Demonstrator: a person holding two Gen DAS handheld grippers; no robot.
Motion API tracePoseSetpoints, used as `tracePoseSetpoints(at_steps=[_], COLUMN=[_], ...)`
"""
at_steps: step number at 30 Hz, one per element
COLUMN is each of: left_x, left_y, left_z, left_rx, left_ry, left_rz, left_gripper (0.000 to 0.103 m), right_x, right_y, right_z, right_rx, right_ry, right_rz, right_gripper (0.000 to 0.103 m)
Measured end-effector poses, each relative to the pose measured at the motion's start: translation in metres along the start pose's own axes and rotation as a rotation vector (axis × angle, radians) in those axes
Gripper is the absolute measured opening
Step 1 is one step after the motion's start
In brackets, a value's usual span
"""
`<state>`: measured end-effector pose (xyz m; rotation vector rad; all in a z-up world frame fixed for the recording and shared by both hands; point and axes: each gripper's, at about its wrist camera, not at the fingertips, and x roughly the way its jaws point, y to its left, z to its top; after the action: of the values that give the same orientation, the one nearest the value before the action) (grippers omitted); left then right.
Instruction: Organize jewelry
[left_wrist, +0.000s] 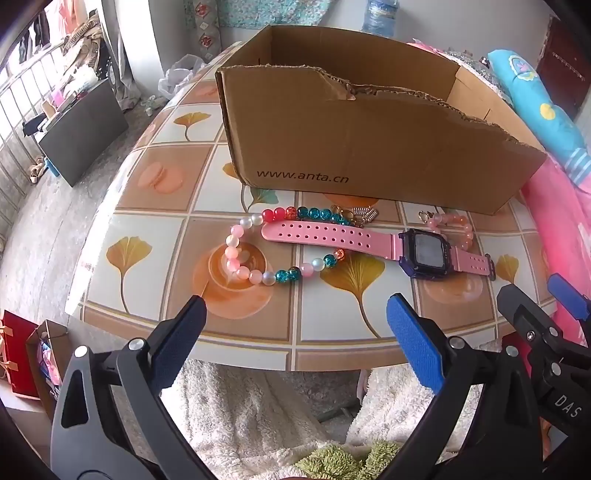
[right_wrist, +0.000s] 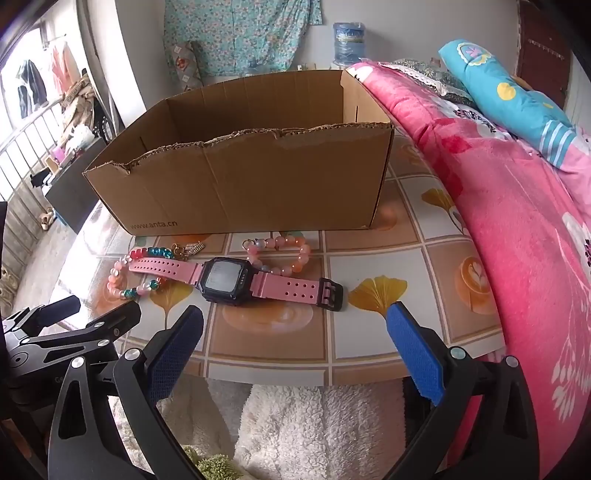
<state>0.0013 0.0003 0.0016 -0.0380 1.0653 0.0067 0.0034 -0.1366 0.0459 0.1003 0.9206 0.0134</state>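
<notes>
The left gripper (left_wrist: 295, 306) hung spread wide and empty over the near edge of the desk (left_wrist: 155, 236), angled downward, nothing between its blue pads (left_wrist: 413, 343). The right gripper (right_wrist: 295, 321) was just as wide and just as empty, just beside it over the same near edge.

Past the fingertips lay the jewelry, all on the tiled desk top between the near edge and the box. A pink-strapped watch (right_wrist: 225, 277) lay flat, its dark face up, its buckle end toward the desk's right side. A multicoloured bead bracelet (left_wrist: 258, 251) curved around the watch's long strap end on the left, partly under the strap. A pink bead bracelet (right_wrist: 284, 254) lay just behind the watch face, touching or passing under the strap. A small gold clasp piece (left_wrist: 360, 214) lay near the foot of the box, beside the teal beads.

An open cardboard box (right_wrist: 251, 184) with a torn front rim stood behind the jewelry and filled most of the far half of the desk; its front wall rose well above the pieces. Its inside floor was hidden.

A pink blanket (right_wrist: 517, 240) pressed against the desk's right edge. The left edge fell away to bare floor, with gift bags (left_wrist: 22, 354) below the near left corner. White fleecy fabric (right_wrist: 314, 424) lay beneath the near edge. A strip of bare desk ran between the watch and the near edge.
</notes>
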Motion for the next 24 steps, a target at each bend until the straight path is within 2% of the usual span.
tracePoseSetpoints(at_steps=[24], left_x=[-0.0025], left_y=[0.0041], left_z=[-0.0023], left_rx=[-0.010], left_ry=[-0.006], left_rz=[-0.009], left_gripper=[0.094], right_x=[-0.0010], right_y=[0.0059], right_z=[0.0018], right_rx=[0.001], right_ry=[0.003], right_rz=[-0.008], right_gripper=[0.097])
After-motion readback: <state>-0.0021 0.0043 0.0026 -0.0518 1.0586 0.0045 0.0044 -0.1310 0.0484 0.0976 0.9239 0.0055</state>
